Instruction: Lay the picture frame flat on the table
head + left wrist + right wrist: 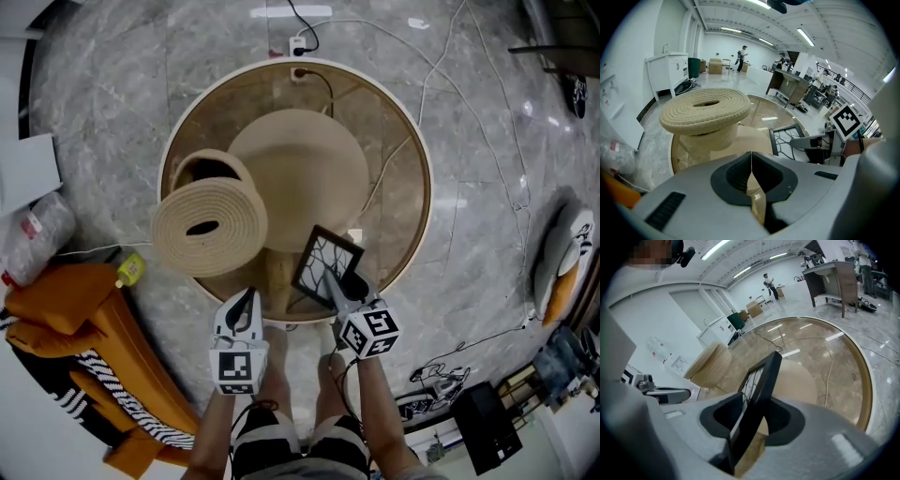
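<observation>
Fingers of the right gripper stand apart on either side of the picture frame. The frame slants loose between them and is not squeezed. Left gripper has its fingers together on nothing and hovers at the near edge.

The frame sits on the near right part of the round glass table, close to the rim and tilted, so it likely isn't fully flat. To do the step well:
- Lower the held corner until the back meets the glass.
- Set it down gently.
- Pull the jaws straight back toward the near side, without dragging the frame over the rim.

Counts:
- one frame
- one table
- one woven rope basket, far left of the frame
- two grippers
</observation>
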### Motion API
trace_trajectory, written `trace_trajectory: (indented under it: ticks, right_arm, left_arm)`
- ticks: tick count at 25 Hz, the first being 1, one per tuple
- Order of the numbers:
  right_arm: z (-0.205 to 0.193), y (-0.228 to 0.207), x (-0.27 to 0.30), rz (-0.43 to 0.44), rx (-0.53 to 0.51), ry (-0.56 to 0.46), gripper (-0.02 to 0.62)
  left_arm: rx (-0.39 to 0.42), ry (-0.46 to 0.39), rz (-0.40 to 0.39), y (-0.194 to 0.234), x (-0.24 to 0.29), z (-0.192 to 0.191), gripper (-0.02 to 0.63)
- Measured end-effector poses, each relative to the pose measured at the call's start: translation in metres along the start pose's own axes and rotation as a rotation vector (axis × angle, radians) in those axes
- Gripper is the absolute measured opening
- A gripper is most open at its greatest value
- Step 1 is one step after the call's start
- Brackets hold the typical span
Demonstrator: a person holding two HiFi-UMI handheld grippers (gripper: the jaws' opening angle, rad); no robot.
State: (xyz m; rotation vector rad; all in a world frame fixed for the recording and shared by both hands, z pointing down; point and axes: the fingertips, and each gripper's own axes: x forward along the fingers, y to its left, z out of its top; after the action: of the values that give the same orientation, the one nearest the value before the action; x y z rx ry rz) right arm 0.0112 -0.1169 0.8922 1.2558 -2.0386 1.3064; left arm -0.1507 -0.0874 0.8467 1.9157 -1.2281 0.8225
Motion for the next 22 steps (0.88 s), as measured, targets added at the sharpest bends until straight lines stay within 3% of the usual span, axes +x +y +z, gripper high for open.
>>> trace_trajectory:
  ticks: [22]
  right_arm:
    - [-0.02, -0.029, -0.002, -0.151, 0.041, 0.05, 0.253]
  left_arm:
    - [0.026, 0.014, -0.016, -0.009, 0.005, -0.001, 0.021]
